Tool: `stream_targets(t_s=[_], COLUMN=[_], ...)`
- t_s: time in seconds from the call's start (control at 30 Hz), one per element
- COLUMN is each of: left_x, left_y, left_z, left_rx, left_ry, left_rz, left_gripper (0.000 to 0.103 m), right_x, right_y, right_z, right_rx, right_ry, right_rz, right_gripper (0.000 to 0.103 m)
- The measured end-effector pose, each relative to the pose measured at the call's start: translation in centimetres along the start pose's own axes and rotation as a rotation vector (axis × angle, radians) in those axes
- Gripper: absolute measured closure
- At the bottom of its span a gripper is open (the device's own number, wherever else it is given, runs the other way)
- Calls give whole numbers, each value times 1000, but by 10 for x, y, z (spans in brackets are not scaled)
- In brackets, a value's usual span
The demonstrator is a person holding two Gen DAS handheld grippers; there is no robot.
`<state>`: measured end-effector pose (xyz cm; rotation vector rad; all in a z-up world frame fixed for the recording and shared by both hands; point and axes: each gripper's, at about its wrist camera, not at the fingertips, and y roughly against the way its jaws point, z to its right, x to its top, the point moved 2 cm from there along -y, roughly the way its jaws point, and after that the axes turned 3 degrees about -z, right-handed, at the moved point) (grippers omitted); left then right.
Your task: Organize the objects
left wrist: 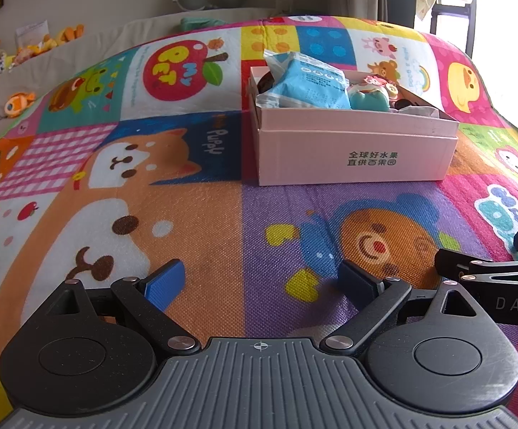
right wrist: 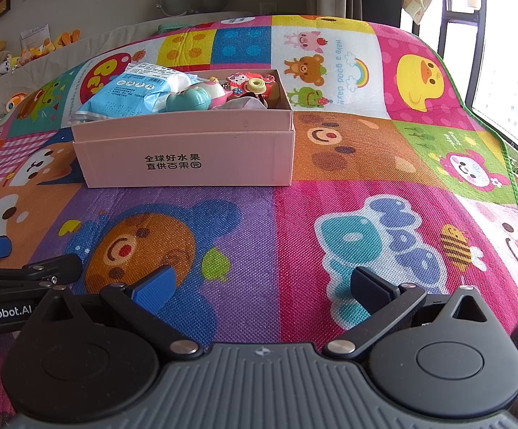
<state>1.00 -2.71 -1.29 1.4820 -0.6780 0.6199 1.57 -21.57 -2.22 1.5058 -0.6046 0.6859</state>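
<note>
Nearest each lens is the ribbed grey housing and black linkage of the tool itself. The left gripper [left wrist: 259, 286] stands wide apart with nothing between its blue-padded fingers [left wrist: 166, 282], and the right gripper [right wrist: 262, 287] is spread just as wide and equally empty. Both hang low over the colourful cartoon-print foam play mat [right wrist: 330, 150], side by side and close to one another.

The task's things sit together in the pale pink rectangular cardboard box with black printed characters [right wrist: 187, 150], which lies ahead of both tools, well apart from them. Inside are a light blue plastic wipes packet [right wrist: 133, 89], a teal rounded plastic toy [right wrist: 187, 100] and a cluster of small pink and red toys [right wrist: 252, 84].

The box's long axis runs crosswise to both grippers. It lies ahead and to the right of the left gripper, ahead and to the left of the right one. Neither looks clearly nearer; the wipes end falls toward the left gripper, the small toys toward the right.
</note>
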Motion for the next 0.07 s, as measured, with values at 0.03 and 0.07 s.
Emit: stream_targets(t_s=[0.03, 0.07], left_x=[0, 0], left_y=[0, 0], left_z=[0, 0], left_rx=[0, 0], left_ry=[1, 4], left_rz=[0, 2], left_gripper=[7, 7], right_x=[0, 0], right_y=[0, 0], right_z=[0, 0], right_rx=[0, 0], right_ry=[0, 0], right_rz=[0, 0], right_gripper=[0, 0])
